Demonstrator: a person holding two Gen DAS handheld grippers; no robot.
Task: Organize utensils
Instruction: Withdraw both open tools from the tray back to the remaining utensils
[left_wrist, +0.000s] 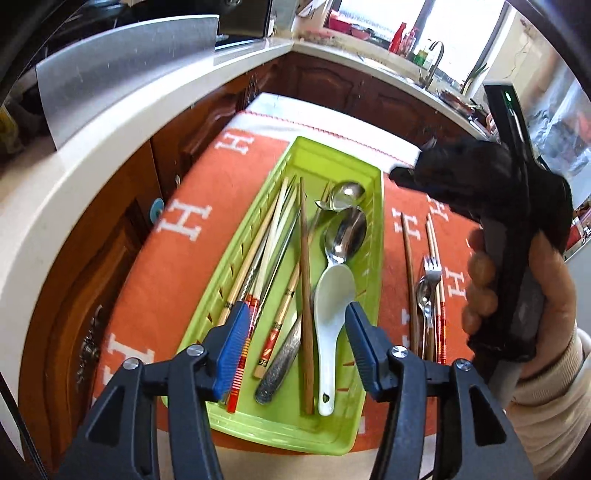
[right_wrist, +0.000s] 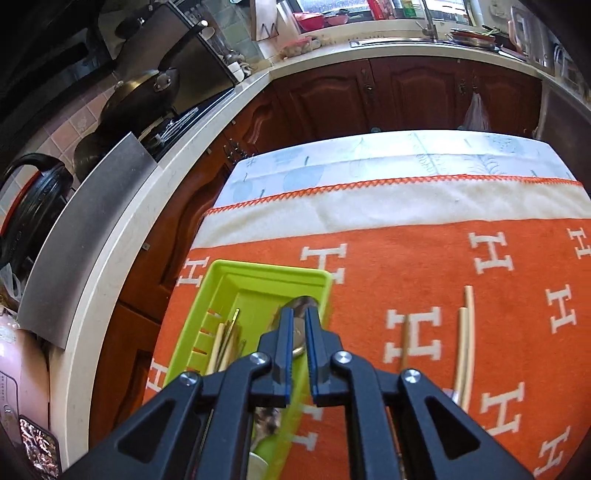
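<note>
A green tray (left_wrist: 373, 236) lies on the orange cloth and holds several chopsticks (left_wrist: 273, 229), two metal spoons (left_wrist: 347, 229), a white ceramic spoon (left_wrist: 330, 306) and a patterned metal handle (left_wrist: 279, 363). My left gripper (left_wrist: 295, 325) is open and empty, just above the tray's near end. My right gripper (right_wrist: 298, 328) hovers over the tray's (right_wrist: 221, 280) far right part; its jaws are nearly closed with a narrow gap and nothing between them. A metal spoon (right_wrist: 299, 341) lies below it. The right gripper's black body also shows in the left wrist view (left_wrist: 480, 177).
On the cloth (left_wrist: 166, 280) right of the tray lie loose chopsticks (left_wrist: 410, 273), a fork (left_wrist: 432, 266) and a small spoon (left_wrist: 424, 295). Pale chopsticks (right_wrist: 466, 343) show in the right wrist view. A white countertop (left_wrist: 74, 177) and wooden cabinets (right_wrist: 406, 96) surround the table.
</note>
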